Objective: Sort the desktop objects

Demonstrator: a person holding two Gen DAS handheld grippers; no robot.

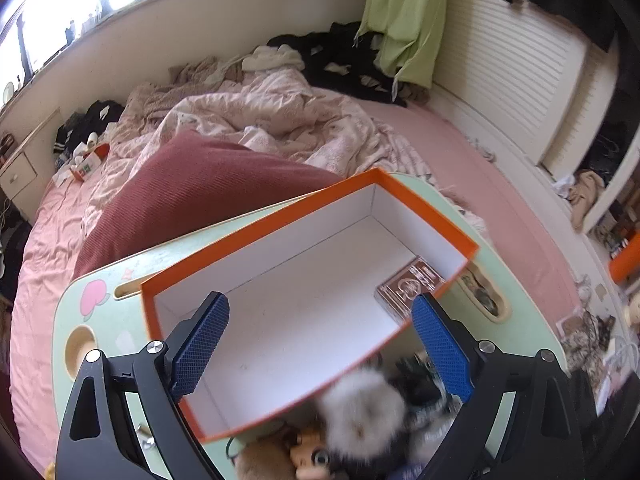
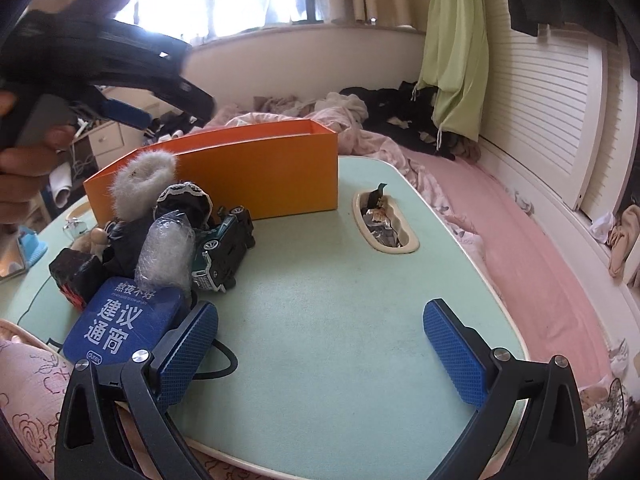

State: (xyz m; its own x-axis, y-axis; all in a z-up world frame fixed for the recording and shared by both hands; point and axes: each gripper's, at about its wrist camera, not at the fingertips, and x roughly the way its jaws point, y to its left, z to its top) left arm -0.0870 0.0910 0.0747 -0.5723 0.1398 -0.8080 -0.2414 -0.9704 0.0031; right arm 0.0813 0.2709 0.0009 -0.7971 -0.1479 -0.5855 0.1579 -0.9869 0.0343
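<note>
We see the orange box (image 1: 308, 216) at the desk's far edge, open top, one clear card case (image 1: 410, 286) in its right end, rest of floor bare. Toy pile just beside its near wall: fluffy puff (image 2: 144, 176), toy car (image 2: 224, 248), blue tin (image 2: 120, 320). Left tool (image 1: 320, 340) spread, hanging over box, pinching nothing. Right tool (image 2: 320, 352) spread over bare green desk (image 2: 340, 320); open room right of pile up to the slot (image 2: 386, 224).
</note>
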